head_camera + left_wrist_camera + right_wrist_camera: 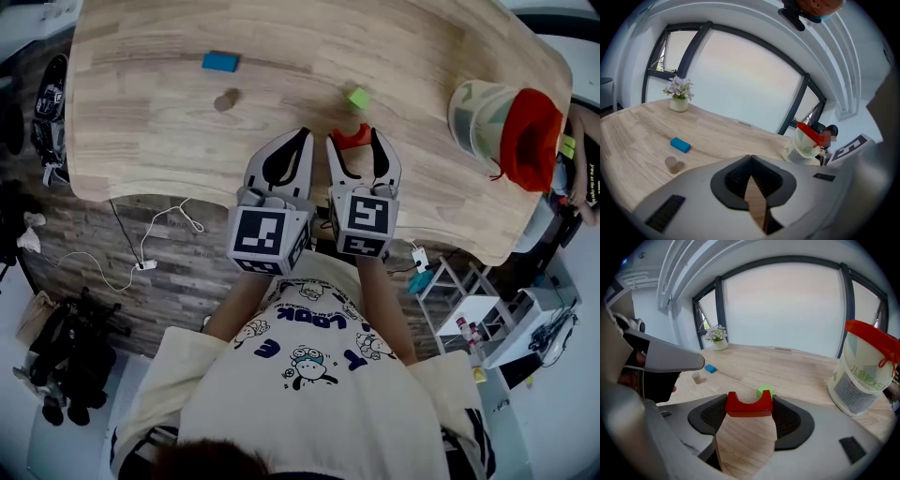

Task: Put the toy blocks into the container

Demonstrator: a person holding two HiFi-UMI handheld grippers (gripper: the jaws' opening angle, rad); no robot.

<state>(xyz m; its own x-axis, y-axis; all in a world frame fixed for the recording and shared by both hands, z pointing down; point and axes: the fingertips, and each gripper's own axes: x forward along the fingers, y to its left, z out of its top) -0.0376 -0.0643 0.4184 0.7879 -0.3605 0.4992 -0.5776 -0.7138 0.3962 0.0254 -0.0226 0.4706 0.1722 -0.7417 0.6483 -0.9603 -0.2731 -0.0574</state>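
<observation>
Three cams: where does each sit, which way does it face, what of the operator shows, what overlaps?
Head view: on the person's head, steeply down on the table; shirt, forearms, left gripper, right gripper show.
Left gripper view: on the left gripper, along its closed jaws across the table toward windows.
Right gripper view: on the right gripper, along jaws clamped on the red arch block; left gripper at left.
Shared: all three show the container and blue block.

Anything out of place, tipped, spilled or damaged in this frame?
Nothing stands out. The container stands upright. The blue block, green block and tan cylinder sit apart on the table. The right gripper holds the red arch block squarely in its jaws.
</observation>
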